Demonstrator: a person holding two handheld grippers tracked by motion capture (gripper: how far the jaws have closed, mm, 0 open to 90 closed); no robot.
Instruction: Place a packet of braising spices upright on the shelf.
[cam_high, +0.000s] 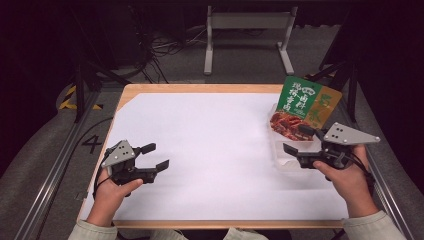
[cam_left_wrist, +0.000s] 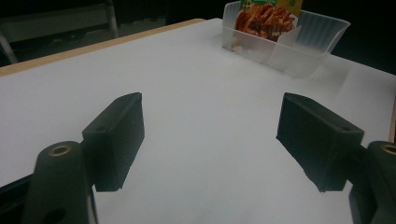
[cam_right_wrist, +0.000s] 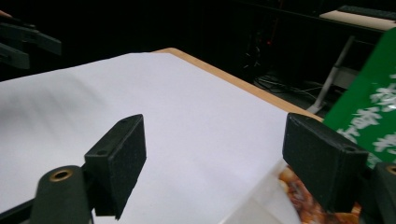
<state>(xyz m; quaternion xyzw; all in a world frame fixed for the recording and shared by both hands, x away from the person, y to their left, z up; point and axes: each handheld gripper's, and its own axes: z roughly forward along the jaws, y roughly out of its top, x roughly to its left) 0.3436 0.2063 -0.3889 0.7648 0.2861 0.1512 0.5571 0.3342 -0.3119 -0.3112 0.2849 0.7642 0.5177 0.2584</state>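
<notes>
Worked at a wooden table (cam_high: 125, 95) under a white sheet (cam_high: 200, 150) that reached well past both grippers on every side. Found a clear plastic tray (cam_high: 295, 162) directly below and just ahead of the right gripper (cam_high: 298, 140), far across the sheet from the left gripper (cam_high: 155, 156). Saw a green food packet (cam_high: 302, 107) standing tilted in the tray's far compartment, just beyond the right gripper's tips and close to its right jaw. Noted the near compartment of the tray bare, as far as could be told. Held the right gripper with its jaws spread wide and nothing between them but the tray's corner (cam_right_wrist: 261, 200) low down, with the packet (cam_right_wrist: 373, 107) rising behind the right jaw; could not tell whether that jaw touched the packet. Held the left gripper low over the bare sheet, jaws likewise spread apart and pinching nothing, with tray (cam_left_wrist: 303, 51) and packet (cam_left_wrist: 264, 18) far ahead and to the right of its tips. Judged the work barely begun: packet not yet gripped, tray not yet steadied by the left gripper. Judged everything left to do: closing the right jaws on the packet's edge, lifting or shifting it, and bringing the left gripper over if the tray needed holding down.
</notes>
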